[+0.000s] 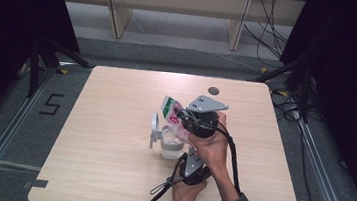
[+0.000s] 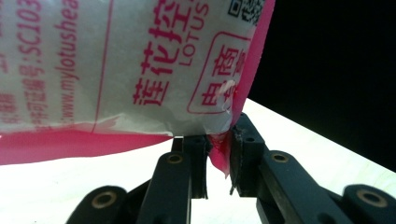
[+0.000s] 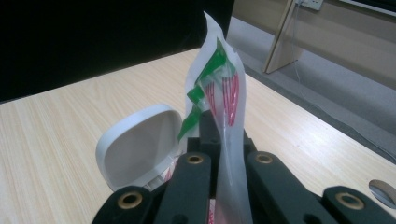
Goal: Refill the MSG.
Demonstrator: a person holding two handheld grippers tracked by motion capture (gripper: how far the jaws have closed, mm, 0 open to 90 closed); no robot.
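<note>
A plastic bag (image 1: 171, 111) with white, pink and green print is held tilted above a white container (image 1: 171, 150) at the middle of the table. The container's lid (image 1: 155, 125) stands open at its left. My right gripper (image 1: 181, 117), under its grey plate, is shut on the bag's upper part; in the right gripper view the film (image 3: 224, 93) rises between the shut jaws (image 3: 223, 140), with the lid (image 3: 140, 144) behind. My left gripper (image 1: 185, 149) comes up from below. In the left gripper view its jaws (image 2: 218, 161) pinch a pink bottom corner of the bag (image 2: 116, 65).
The light wooden table (image 1: 113, 124) has a round grommet hole (image 1: 213, 90) near its far edge. Beyond it are wooden shelf legs (image 1: 117, 13) and loose cables (image 1: 274, 35) on the grey floor. Black curtains stand at both sides.
</note>
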